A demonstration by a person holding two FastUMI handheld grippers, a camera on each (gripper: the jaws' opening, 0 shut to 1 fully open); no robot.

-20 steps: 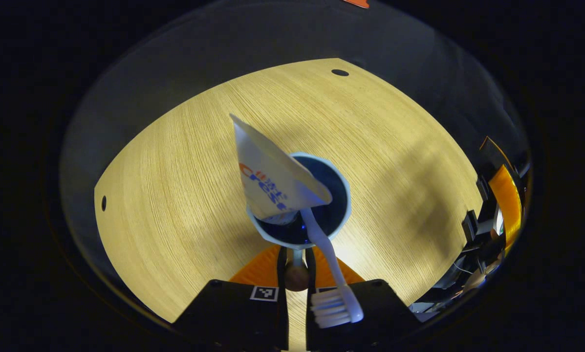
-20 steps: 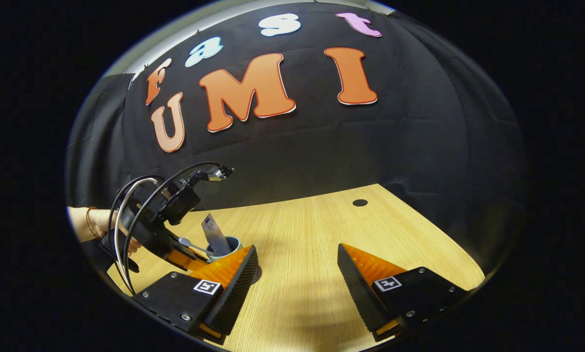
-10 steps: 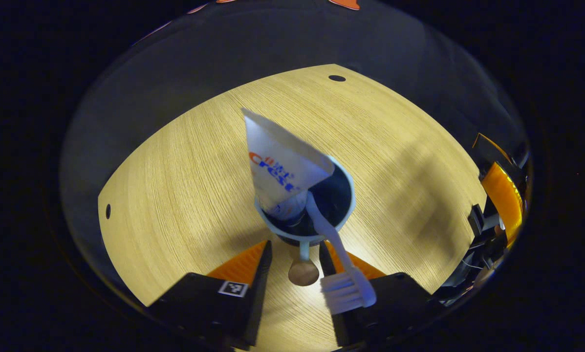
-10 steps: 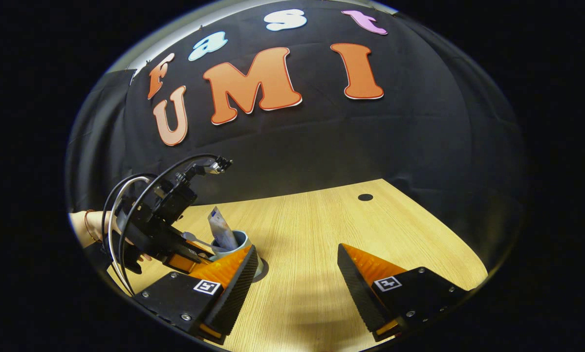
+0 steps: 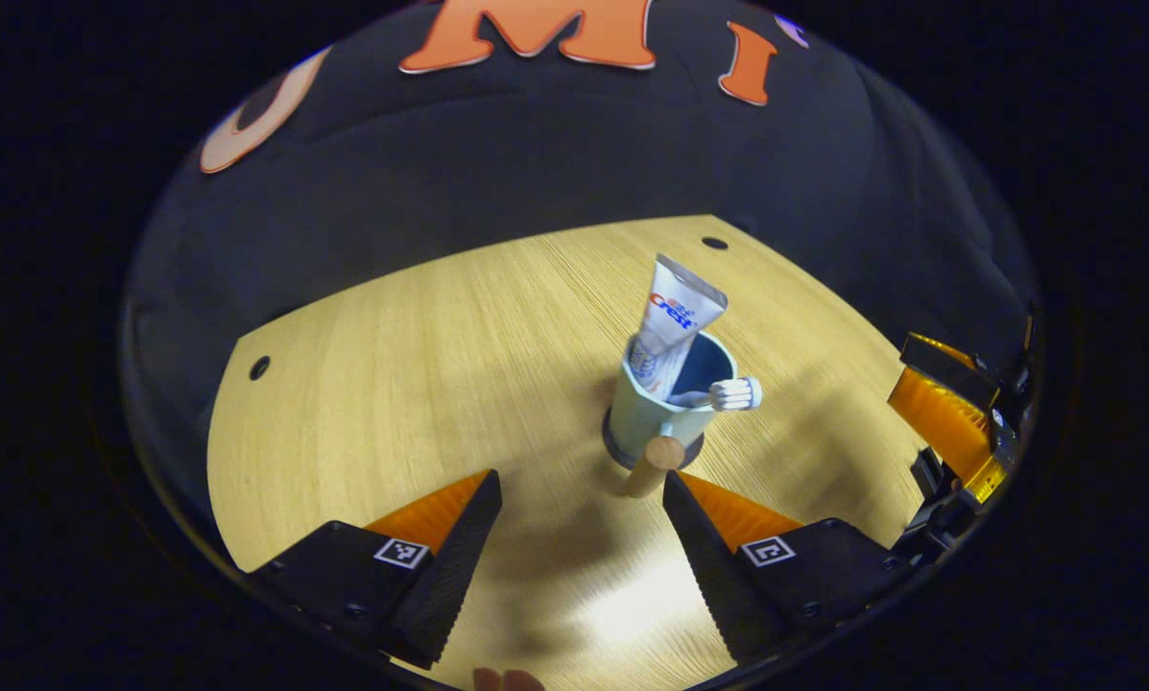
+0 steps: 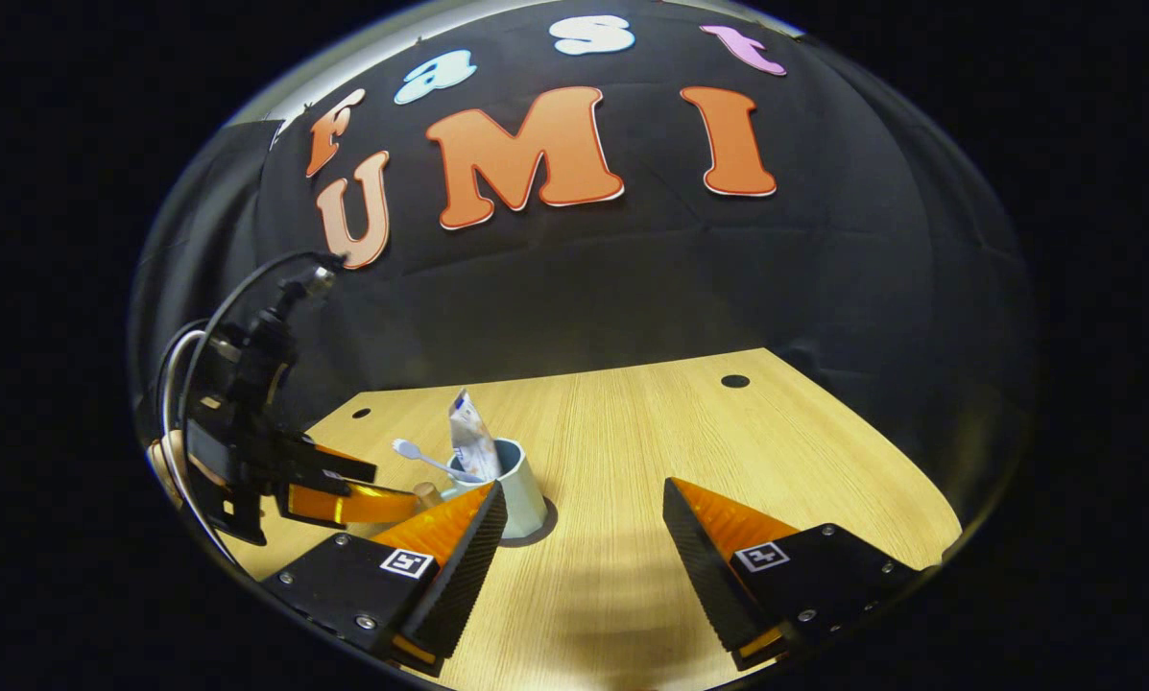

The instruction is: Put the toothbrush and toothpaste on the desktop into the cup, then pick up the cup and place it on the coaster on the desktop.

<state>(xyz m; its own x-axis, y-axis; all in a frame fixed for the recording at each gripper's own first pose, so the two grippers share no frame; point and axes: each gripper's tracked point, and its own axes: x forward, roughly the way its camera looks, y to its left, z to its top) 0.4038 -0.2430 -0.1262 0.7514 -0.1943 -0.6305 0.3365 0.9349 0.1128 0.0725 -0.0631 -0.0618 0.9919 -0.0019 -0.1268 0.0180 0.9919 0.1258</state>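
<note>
**deskwatcher:** On the wooden desktop [image 5: 363, 384] the pale blue cup [image 5: 656, 408] stands upright on a dark round coaster [image 5: 617, 453], with the toothpaste [image 5: 672, 321] sticking up out of it and the toothbrush [image 5: 728, 393] leaning over the rim, bristles hanging out to the side. The cup's wooden handle [image 5: 653, 464] points toward the left gripper [image 5: 579, 504]. Anything blocking it from your side?

**fisheye_fan:** Kinda. From the right gripper view, the right gripper [image 6: 584, 518] has its left finger [image 6: 449, 542] covering the lower edge of the cup [image 6: 516, 485], so I can't see much of the coaster there. Toothpaste [image 6: 468, 437] and toothbrush [image 6: 425, 459] are in plain sight though.

**deskwatcher:** And the grippers?

**fisheye_fan:** Both spread wide, holding nothing. The left one sits low, just short of the cup, handle between the fingertips' line but untouched. In my view the left gripper [image 6: 344, 494] is near the cup's handle side, cables looping behind it, a hand [image 6: 163, 461] barely peeking out at the back. The right gripper hangs over bare wood, well apart from the cup.

**deskwatcher:** Few small dark holes in the desktop [image 5: 260, 367] too.
</note>
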